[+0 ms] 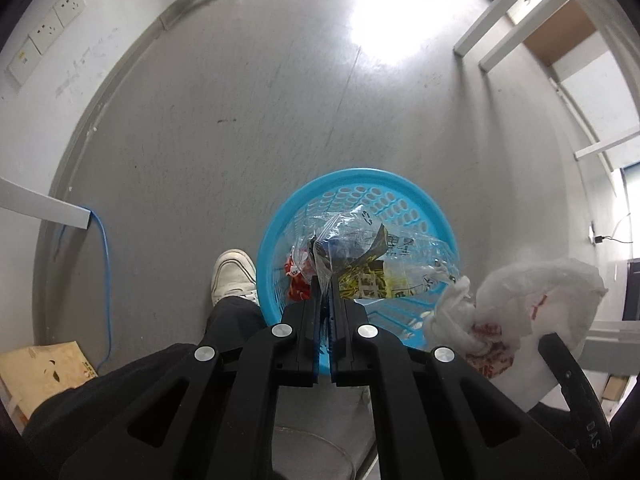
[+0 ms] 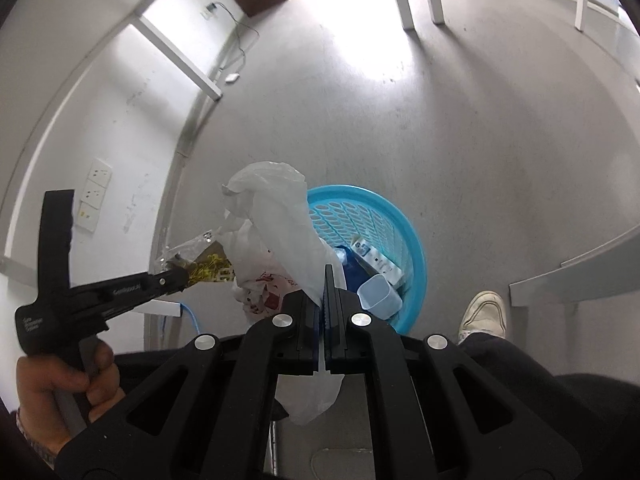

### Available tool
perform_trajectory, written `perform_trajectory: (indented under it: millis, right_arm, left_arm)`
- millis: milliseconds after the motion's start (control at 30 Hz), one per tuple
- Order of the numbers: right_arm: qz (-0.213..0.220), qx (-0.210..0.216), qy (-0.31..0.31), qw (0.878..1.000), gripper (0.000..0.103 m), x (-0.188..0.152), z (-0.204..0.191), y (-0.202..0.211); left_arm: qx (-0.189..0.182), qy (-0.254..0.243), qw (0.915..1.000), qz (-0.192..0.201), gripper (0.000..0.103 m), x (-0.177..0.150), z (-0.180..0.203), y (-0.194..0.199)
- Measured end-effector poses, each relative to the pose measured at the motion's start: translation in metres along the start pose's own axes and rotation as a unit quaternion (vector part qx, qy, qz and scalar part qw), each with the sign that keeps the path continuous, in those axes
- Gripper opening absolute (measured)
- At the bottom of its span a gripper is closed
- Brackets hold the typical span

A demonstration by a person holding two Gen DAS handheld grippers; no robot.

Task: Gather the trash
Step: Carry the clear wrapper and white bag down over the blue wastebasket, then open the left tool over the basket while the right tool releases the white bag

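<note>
Blue basket [image 1: 276,232] directly below and just ahead of both sets of fingertips. Left gripper [image 1: 325,284] pinching one clear printed wrapper [image 1: 372,256], long axis trailing rightward over the rim. Right gripper [image 2: 325,280] pinching one white plastic bag [image 2: 276,216], hanging beside the basket's left edge. One basket, two held pieces.

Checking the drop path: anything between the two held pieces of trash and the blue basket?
Nothing visible. The left gripper holds the clear wrapper directly over the blue basket. The right gripper holds the white plastic bag at the basket's near rim. The basket is open-topped, with only trash inside.
</note>
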State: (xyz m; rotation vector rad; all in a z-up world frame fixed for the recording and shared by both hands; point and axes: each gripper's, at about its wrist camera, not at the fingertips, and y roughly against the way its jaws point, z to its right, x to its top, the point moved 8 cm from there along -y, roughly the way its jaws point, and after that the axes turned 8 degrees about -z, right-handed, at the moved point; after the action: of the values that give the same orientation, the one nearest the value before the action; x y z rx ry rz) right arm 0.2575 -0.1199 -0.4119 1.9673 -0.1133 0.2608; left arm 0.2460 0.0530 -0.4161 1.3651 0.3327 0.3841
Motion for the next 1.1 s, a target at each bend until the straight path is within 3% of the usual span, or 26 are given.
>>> perform_trajectory:
  millis: [167, 233, 267, 333, 433, 633, 767, 933, 1033, 1100]
  right_arm:
    - [-0.024, -0.019, -0.012, 0.999, 0.001, 0.017, 0.007, -0.035]
    - [-0.033, -0.025, -0.019, 0.999, 0.003, 0.019, 0.012, -0.044]
    - [-0.042, -0.025, -0.023, 0.999, 0.004, 0.019, 0.014, -0.052]
    - [-0.060, -0.027, -0.025, 0.998, 0.006, 0.017, 0.016, -0.065]
    - [-0.072, -0.037, -0.025, 0.996, 0.023, 0.013, 0.019, -0.070]
    - [-0.071, -0.014, -0.029, 0.997, 0.032, 0.005, 0.016, -0.048]
    - [-0.079, -0.014, -0.002, 0.997, 0.036, -0.011, 0.003, -0.023]
    - [-0.077, -0.015, 0.058, 0.995, 0.052, -0.037, -0.014, 0.021]
    - [-0.070, -0.060, 0.097, 0.991, 0.066, -0.055, -0.014, 0.051]
    - [-0.063, -0.066, 0.122, 0.988, 0.078, -0.062, -0.023, 0.067]
  left_arm:
    - [-0.007, -0.002, 0.9992, -0.039, 0.004, 0.005, -0.001, -0.022]
    - [-0.015, -0.004, 0.9988, -0.047, 0.016, 0.006, 0.003, -0.028]
    - [-0.025, -0.009, 0.9982, -0.054, 0.030, 0.005, 0.007, -0.030]
    - [-0.028, -0.014, 0.9980, -0.055, 0.035, 0.003, 0.008, -0.030]
    - [-0.031, -0.006, 0.9981, -0.053, 0.037, -0.001, 0.003, -0.026]
    - [-0.047, -0.016, 0.9985, -0.023, 0.042, -0.017, -0.001, 0.010]
    - [-0.059, -0.063, 0.9960, 0.022, 0.059, -0.040, 0.010, 0.046]
    - [-0.048, -0.112, 0.9906, 0.062, 0.080, -0.069, 0.016, 0.077]
    - [-0.051, -0.130, 0.9878, 0.070, 0.088, -0.079, 0.016, 0.087]
    - [-0.062, -0.141, 0.9862, 0.061, 0.094, -0.086, 0.017, 0.090]
